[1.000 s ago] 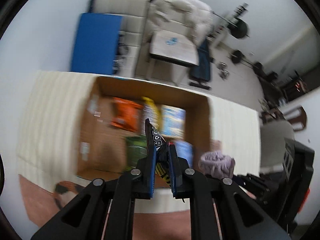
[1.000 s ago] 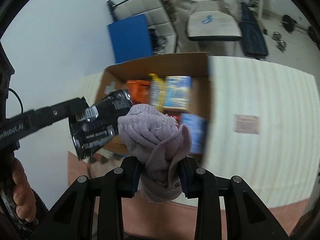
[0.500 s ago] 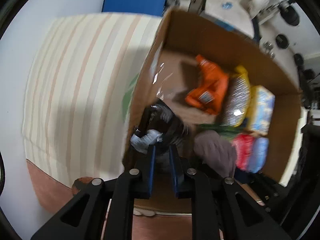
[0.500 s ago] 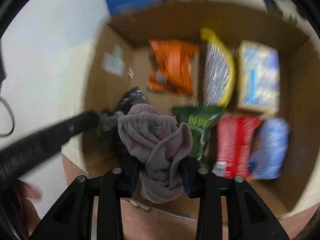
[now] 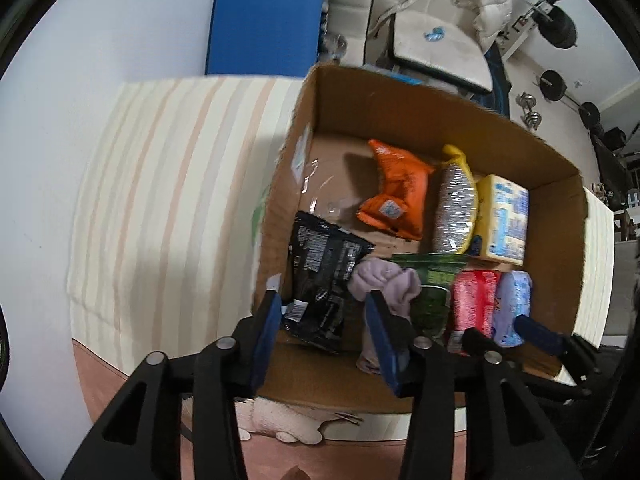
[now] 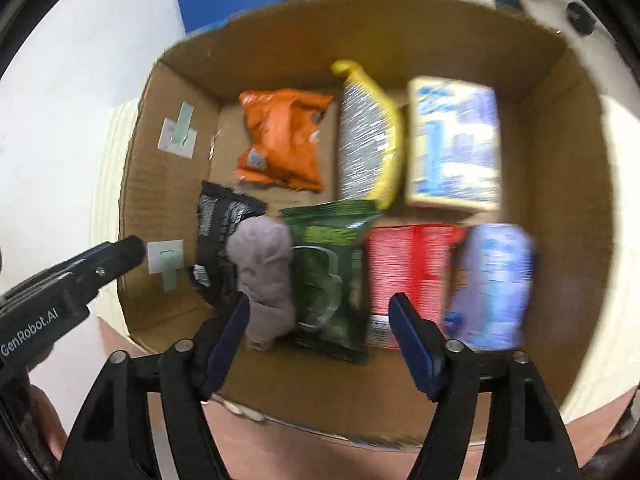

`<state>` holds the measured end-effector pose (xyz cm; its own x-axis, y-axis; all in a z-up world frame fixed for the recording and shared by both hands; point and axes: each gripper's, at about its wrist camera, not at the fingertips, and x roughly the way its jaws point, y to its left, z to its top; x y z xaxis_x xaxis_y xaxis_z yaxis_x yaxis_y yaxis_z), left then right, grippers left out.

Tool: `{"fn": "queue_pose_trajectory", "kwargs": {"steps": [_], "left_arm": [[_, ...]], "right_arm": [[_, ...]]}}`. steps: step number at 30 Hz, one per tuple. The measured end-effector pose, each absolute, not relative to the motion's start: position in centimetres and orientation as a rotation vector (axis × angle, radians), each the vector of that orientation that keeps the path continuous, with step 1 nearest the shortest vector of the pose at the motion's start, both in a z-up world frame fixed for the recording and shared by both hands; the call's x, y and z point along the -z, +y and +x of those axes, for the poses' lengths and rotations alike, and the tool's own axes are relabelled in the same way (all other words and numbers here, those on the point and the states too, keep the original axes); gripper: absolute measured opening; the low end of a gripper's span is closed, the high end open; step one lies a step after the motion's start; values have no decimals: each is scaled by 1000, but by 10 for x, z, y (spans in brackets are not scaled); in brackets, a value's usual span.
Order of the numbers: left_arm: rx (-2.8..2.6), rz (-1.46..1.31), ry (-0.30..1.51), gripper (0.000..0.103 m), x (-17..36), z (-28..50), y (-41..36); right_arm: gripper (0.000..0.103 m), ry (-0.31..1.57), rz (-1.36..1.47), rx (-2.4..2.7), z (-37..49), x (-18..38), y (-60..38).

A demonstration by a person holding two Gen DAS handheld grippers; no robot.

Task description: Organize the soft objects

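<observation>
An open cardboard box (image 5: 400, 116) (image 6: 168, 184) holds several soft packs. A black snack pack (image 5: 324, 276) (image 6: 220, 232) lies at its near left. A rolled mauve cloth (image 5: 384, 284) (image 6: 264, 276) lies beside it, against a green pack (image 5: 432, 288) (image 6: 328, 276). My left gripper (image 5: 324, 316) is open and empty just above the black pack. My right gripper (image 6: 320, 324) is open and empty above the cloth and green pack; it also shows at the right of the left wrist view (image 5: 536, 332).
The box also holds an orange pack (image 6: 284, 140), a yellow-edged silver pack (image 6: 368, 136), a yellow-blue tissue pack (image 6: 456, 144), a red pack (image 6: 404, 272) and a pale blue pack (image 6: 496, 284). The box stands on a striped cloth (image 5: 168, 200). A blue mat (image 5: 264, 20) leans behind.
Both grippers moved down over the box and opened. The left one let go of the black pack and the right one let go of the mauve cloth; both now lie in the box.
</observation>
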<state>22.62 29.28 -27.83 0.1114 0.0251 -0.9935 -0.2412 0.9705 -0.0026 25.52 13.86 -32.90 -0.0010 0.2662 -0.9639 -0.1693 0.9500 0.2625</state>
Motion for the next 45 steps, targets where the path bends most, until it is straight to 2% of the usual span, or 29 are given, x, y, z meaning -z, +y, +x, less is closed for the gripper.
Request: {"fn": "queue_pose_trajectory", "kwargs": {"steps": [5,7,9,10,11,12,15,31,39,45], "left_arm": [[-169,-91,1376,44,259,206,258],[-157,-80,1353,49,252,198,247],[-159,-65,1327,68,247,193,240],[-163,-61,1308,74,243,190,235],[-166,-59,1295,84,241,187,232],[-173,-57,1285,91,238,184,229],[-188,-40,1258,97,233,178,223],[-220,0,1184,99,207,161,209],[-219,-13,1060,99,123,110,189],[-165,-18,1044,99,82,69,169]], "right_arm": [[76,1468,58,-292,244,299,103],[77,1436,40,-270,238,287,86],[85,1402,29,-247,226,275,75],[93,1387,24,-237,224,271,73],[101,1364,15,-219,218,266,67],[103,1356,11,-206,215,262,63],[103,1329,16,-171,204,252,49],[103,1295,6,-130,183,240,29],[103,1151,18,-153,136,153,3],[103,1087,33,-171,91,100,-16]]}}
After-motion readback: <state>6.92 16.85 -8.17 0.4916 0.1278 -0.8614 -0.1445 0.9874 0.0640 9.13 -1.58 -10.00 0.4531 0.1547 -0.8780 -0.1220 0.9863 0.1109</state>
